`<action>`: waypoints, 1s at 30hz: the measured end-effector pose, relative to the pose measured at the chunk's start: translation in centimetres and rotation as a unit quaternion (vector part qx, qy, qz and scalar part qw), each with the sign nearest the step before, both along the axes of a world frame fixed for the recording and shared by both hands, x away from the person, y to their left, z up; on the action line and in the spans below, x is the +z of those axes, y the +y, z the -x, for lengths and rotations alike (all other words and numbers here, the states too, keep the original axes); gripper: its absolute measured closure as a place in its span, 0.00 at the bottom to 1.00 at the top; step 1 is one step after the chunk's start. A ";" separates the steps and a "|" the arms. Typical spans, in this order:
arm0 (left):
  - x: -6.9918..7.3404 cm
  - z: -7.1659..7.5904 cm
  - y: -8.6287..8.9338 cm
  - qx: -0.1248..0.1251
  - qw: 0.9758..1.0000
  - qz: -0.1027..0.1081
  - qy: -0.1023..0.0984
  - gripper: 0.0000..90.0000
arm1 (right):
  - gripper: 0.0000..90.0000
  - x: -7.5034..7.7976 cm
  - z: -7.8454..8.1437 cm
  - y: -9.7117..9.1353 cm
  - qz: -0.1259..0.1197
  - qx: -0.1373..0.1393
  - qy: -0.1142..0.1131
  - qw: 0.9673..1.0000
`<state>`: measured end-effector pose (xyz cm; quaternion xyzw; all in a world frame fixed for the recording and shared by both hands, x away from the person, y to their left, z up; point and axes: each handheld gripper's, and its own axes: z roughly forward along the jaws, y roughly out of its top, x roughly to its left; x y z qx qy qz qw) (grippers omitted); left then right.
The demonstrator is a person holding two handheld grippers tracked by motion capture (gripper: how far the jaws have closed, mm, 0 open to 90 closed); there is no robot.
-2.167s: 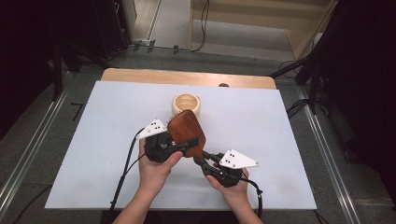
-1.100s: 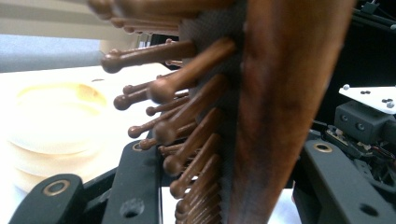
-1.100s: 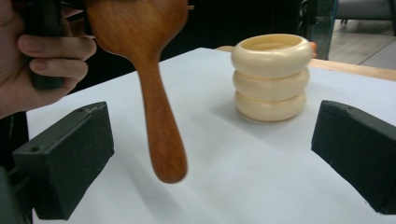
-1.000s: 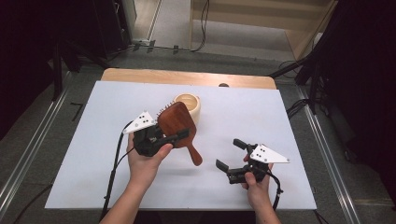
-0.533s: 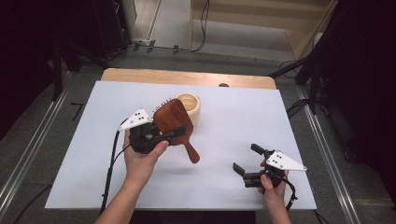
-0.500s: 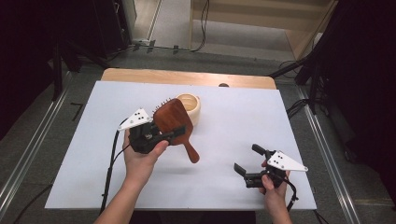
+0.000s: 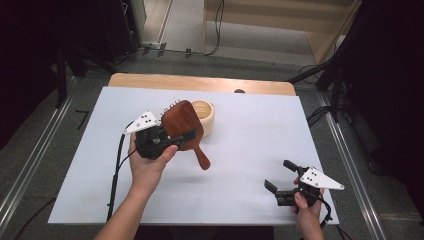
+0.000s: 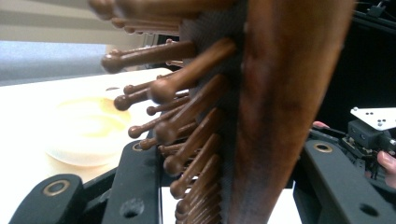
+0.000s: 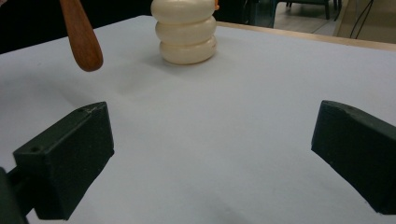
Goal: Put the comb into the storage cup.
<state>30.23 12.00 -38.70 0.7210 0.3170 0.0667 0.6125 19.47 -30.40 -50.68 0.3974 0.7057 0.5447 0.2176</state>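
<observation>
A brown wooden hairbrush (image 7: 183,130) is held above the white table, its handle (image 9: 80,35) pointing down toward the near side. My left gripper (image 7: 167,141) is shut on the brush head; in the left gripper view the wooden pins and the brush back (image 8: 280,93) sit between the jaws. A cream ridged cup (image 7: 203,116) stands on the table just behind the brush, and it looks like three stacked rings (image 9: 185,30) in the right gripper view. My right gripper (image 7: 282,177) is open near the table's front right, with nothing between its fingers.
The white table top (image 7: 250,135) has a wooden strip (image 7: 200,82) along its far edge. Metal rails run along both sides. A black cable (image 7: 116,170) trails from the left gripper toward the near edge.
The right gripper let go of the brush handle, opened and drew back to the front right. The left gripper carried the brush left and toward the cup.
</observation>
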 end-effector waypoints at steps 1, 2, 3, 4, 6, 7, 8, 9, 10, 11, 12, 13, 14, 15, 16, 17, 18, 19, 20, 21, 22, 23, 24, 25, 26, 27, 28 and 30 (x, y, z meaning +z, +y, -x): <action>0.1 -0.1 0.0 0.002 1.000 0.001 -0.001 0.64 | 0.00 -0.1 0.1 -0.2 -0.001 0.000 0.002 1.000; 0.2 -0.1 0.1 0.003 1.000 0.000 -0.002 0.64 | 0.00 -0.1 0.1 -0.4 -0.001 -0.002 0.005 1.000; 0.3 -0.2 0.1 0.005 1.000 0.000 -0.002 0.64 | 0.00 -0.1 0.1 -0.6 0.000 -0.002 0.004 1.000; 0.4 -0.3 0.1 0.005 1.000 -0.001 -0.004 0.64 | 0.00 -0.2 0.2 -0.9 0.000 0.000 0.005 1.000; 0.7 -0.5 0.2 0.007 1.000 -0.001 -0.006 0.64 | 0.00 -0.2 0.4 -1.3 0.003 -0.003 0.006 1.000; 0.8 -0.6 0.2 0.007 1.000 0.000 -0.006 0.64 | 0.00 -0.2 0.5 -1.5 0.004 -0.004 0.005 1.000; 0.9 -0.7 0.2 0.008 1.000 -0.001 -0.007 0.64 | 0.00 -0.2 0.6 -1.7 0.004 -0.007 0.004 1.000; 1.0 -0.8 0.2 0.008 1.000 -0.001 -0.008 0.64 | 0.00 -0.3 0.6 -1.9 0.004 -0.009 0.004 1.000; 1.0 -0.9 0.2 0.011 1.000 -0.001 -0.009 0.64 | 0.00 -0.3 0.6 -2.1 0.001 -0.011 0.004 1.000; 1.1 -1.0 0.2 0.012 1.000 -0.001 -0.009 0.64 | 0.00 -0.4 0.6 -2.4 -0.002 -0.014 0.006 1.000; 1.2 -1.1 0.2 0.012 1.000 0.002 -0.007 0.64 | 0.00 -0.4 0.6 -2.5 -0.003 -0.015 0.005 1.000; 1.2 -1.2 0.2 0.012 1.000 0.002 -0.008 0.64 | 0.00 -0.5 0.6 -2.6 -0.006 -0.018 0.005 1.000; 1.3 -1.3 0.2 0.012 1.000 0.002 -0.007 0.64 | 0.00 -0.5 0.6 -2.6 -0.006 -0.019 0.004 1.000; 1.4 -1.4 0.2 0.013 1.000 0.002 -0.008 0.64 | 0.00 -0.5 0.6 -2.5 -0.003 -0.018 0.003 1.000; 1.5 -1.5 0.2 0.012 1.000 0.000 -0.009 0.64 | 0.00 -0.6 0.6 -2.5 -0.001 -0.017 0.003 1.000; 1.7 -1.7 0.1 0.012 1.000 0.000 -0.011 0.64 | 0.00 -0.7 0.5 -2.4 0.001 -0.015 0.003 1.000; 1.8 -1.8 0.2 0.013 1.000 -0.003 -0.012 0.64 | 0.00 -0.8 0.5 -2.4 0.000 -0.015 0.002 1.000; 1.9 -1.9 0.2 0.014 1.000 -0.002 -0.012 0.64 | 0.00 -0.9 0.4 -2.4 -0.004 -0.015 0.002 1.000; 2.0 -2.1 0.2 0.012 1.000 -0.002 -0.012 0.64 | 0.00 -0.9 0.4 -2.5 -0.007 -0.016 0.003 1.000; 2.1 -2.2 0.2 0.013 1.000 0.000 -0.012 0.64 | 0.00 -0.9 0.3 -2.5 -0.009 -0.016 0.002 1.000; 2.3 -2.4 0.2 0.014 1.000 0.002 -0.013 0.64 | 0.00 -1.0 0.3 -2.6 -0.012 -0.017 0.002 1.000; 2.4 -2.6 0.2 0.014 1.000 0.002 -0.015 0.64 | 0.00 -1.0 0.3 -2.6 -0.013 -0.016 0.003 1.000; 2.5 -2.7 0.2 0.018 1.000 0.001 -0.016 0.64 | 0.00 -1.0 0.3 -2.6 -0.013 -0.015 0.004 1.000; 2.6 -2.8 0.2 0.018 1.000 0.003 -0.016 0.64 | 0.00 -1.0 0.3 -2.5 -0.013 -0.014 0.003 1.000; 2.7 -3.0 0.2 0.018 1.000 0.004 -0.016 0.64 | 0.00 -1.0 0.3 -2.5 -0.011 -0.013 0.003 1.000; 2.7 -3.1 0.2 0.020 1.000 0.006 -0.016 0.64 | 0.00 -1.1 0.3 -2.4 -0.010 -0.012 0.003 1.000; 2.7 -3.3 0.2 0.020 1.000 0.008 -0.015 0.64 | 0.00 -1.1 0.3 -2.4 -0.010 -0.012 0.004 1.000; 2.8 -3.5 0.1 0.021 1.000 0.008 -0.015 0.64 | 0.00 -1.1 0.3 -2.5 -0.011 -0.012 0.002 1.000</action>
